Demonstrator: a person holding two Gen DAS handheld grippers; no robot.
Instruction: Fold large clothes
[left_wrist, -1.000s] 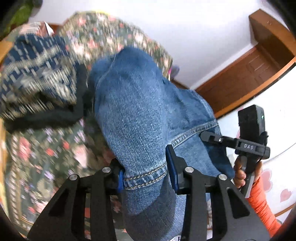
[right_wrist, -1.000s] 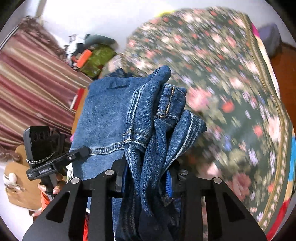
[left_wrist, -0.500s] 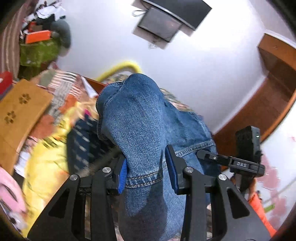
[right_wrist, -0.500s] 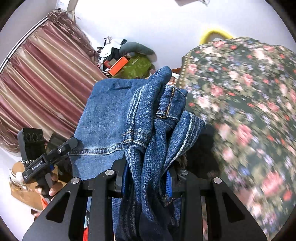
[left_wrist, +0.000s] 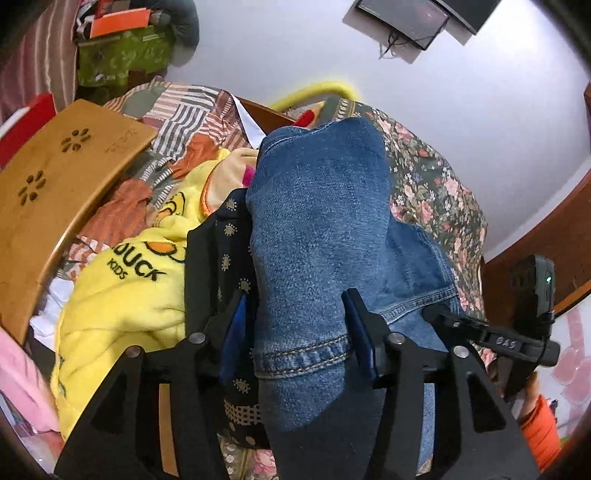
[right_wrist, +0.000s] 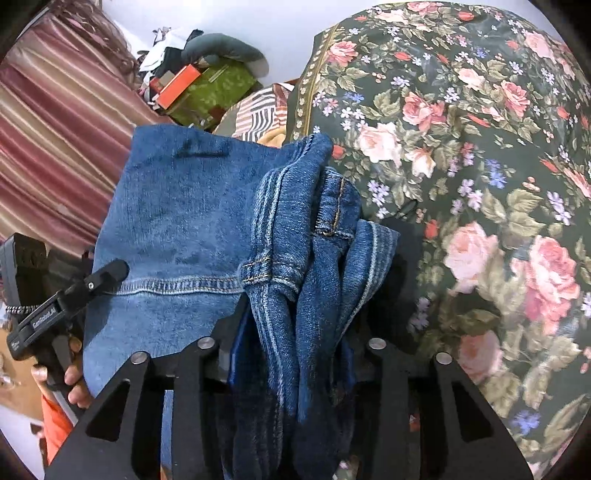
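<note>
Denim fills the left wrist view: the left gripper (left_wrist: 295, 332) clamps the jeans (left_wrist: 317, 229) at a stitched hem, above a yellow blanket (left_wrist: 122, 295). Right wrist view: the right gripper (right_wrist: 291, 354) pinches bunched jeans (right_wrist: 303, 258) beside the floral bedspread (right_wrist: 480, 147).

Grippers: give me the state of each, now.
Left gripper: shut on the jeans, gripping a hemmed edge.
Right gripper: shut on the jeans, clamping a bunched wad of denim.
</note>
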